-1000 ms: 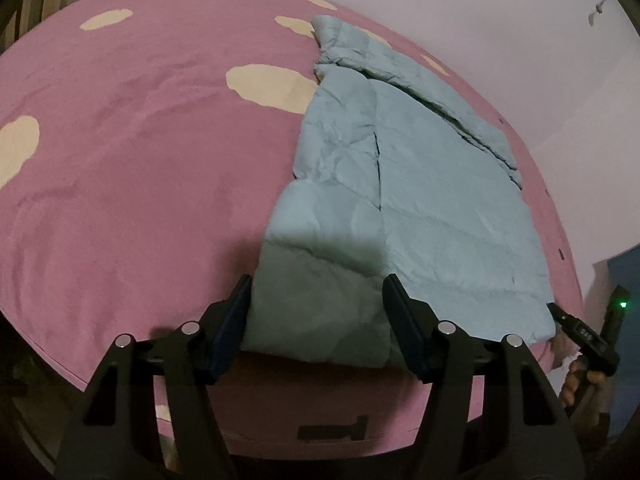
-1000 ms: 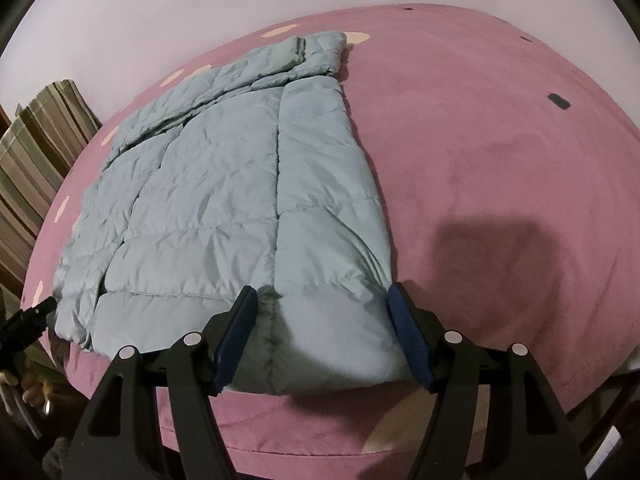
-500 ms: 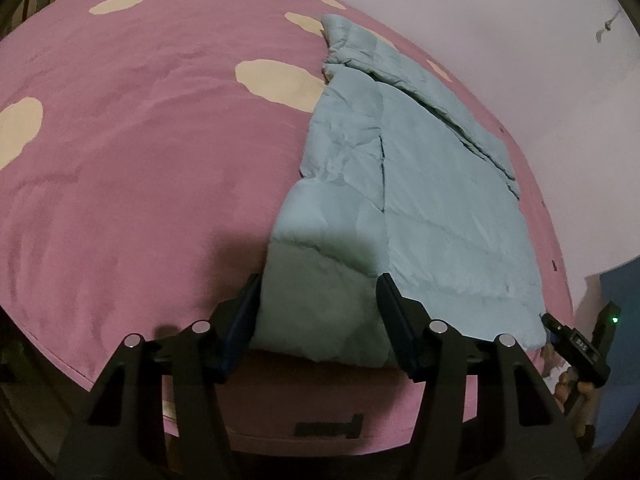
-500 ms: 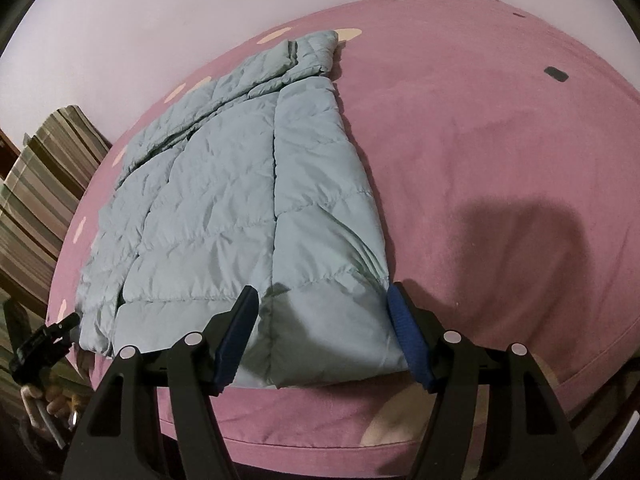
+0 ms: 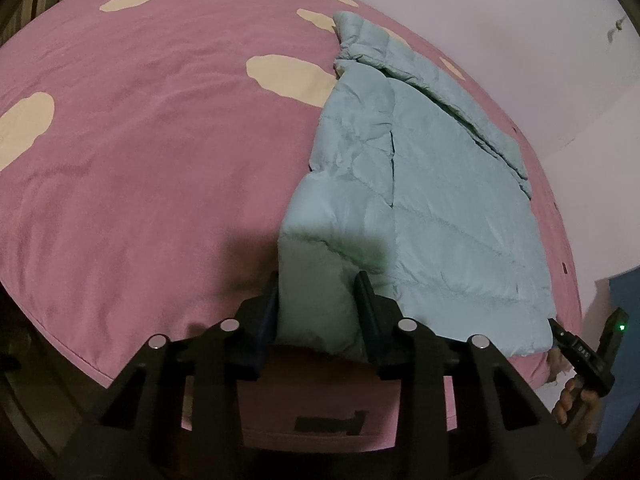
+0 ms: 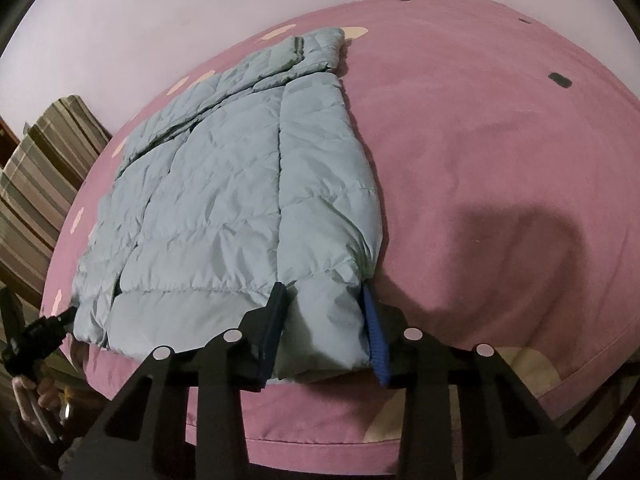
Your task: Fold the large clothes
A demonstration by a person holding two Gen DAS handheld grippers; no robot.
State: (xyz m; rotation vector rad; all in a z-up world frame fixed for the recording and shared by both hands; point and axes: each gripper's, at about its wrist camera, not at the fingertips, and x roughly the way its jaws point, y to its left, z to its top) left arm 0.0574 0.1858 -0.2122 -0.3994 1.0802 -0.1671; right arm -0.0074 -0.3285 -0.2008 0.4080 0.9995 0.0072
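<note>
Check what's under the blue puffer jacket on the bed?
The jacket lies on the pink bedcover, partly covering a cream patch. Whatever else is beneath it is hidden. Both tongs, left and right, have just been closing on its near hem corners.

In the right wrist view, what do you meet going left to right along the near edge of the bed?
Other gripper at the jacket's left hem corner → pale blue padded jacket → right gripper, pads pinching the jacket's right hem corner, jaws having just been closing → bare pink bedspread under a shadow.
</note>
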